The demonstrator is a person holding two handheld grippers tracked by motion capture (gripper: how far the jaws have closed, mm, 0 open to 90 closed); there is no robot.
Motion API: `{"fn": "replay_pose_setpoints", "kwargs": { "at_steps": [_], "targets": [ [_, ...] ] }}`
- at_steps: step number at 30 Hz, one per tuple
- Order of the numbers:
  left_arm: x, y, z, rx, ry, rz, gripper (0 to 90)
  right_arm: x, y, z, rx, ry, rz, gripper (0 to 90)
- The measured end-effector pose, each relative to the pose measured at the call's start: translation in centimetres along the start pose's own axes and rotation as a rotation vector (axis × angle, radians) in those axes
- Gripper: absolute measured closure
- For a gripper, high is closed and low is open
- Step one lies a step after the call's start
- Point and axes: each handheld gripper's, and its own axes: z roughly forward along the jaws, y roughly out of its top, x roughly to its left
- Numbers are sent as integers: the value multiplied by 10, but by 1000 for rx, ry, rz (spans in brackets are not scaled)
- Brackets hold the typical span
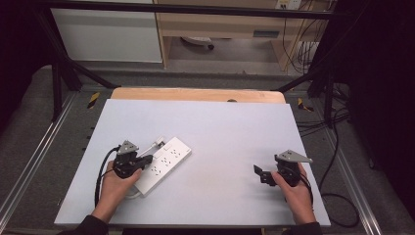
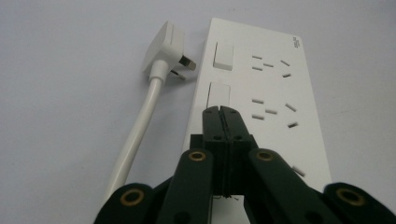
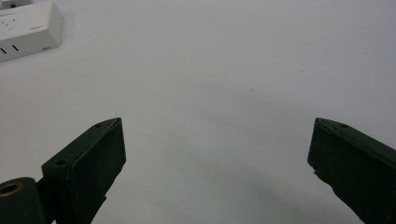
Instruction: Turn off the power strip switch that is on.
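Note:
A white power strip [image 1: 164,163] lies slanted on the pale table at the left, its white plug [image 1: 157,143] and cable beside its far end. In the left gripper view the strip [image 2: 271,88] runs away from me, with the plug [image 2: 166,49] lying unplugged to its left. My left gripper [image 1: 149,160] is shut with nothing between its jaws, and its tip [image 2: 220,112] sits on or just over a rocker switch of the strip. At the right my right gripper [image 1: 261,175] rests open over bare table, its jaws [image 3: 217,140] wide apart.
The pale board [image 1: 220,132] covers a wooden table whose far edge shows at the back. Black frame bars and cables run along both sides. A corner of the strip [image 3: 28,28] lies far from the right gripper.

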Motion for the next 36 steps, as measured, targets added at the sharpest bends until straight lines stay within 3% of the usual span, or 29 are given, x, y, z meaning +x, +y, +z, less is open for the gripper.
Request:
{"fn": "replay_pose_setpoints", "kwargs": {
  "at_steps": [36],
  "targets": [
    [0, 1, 1, 11, -7, 3, 900, 0, 0, 0, 3, 1, 1, 46]
  ]
}}
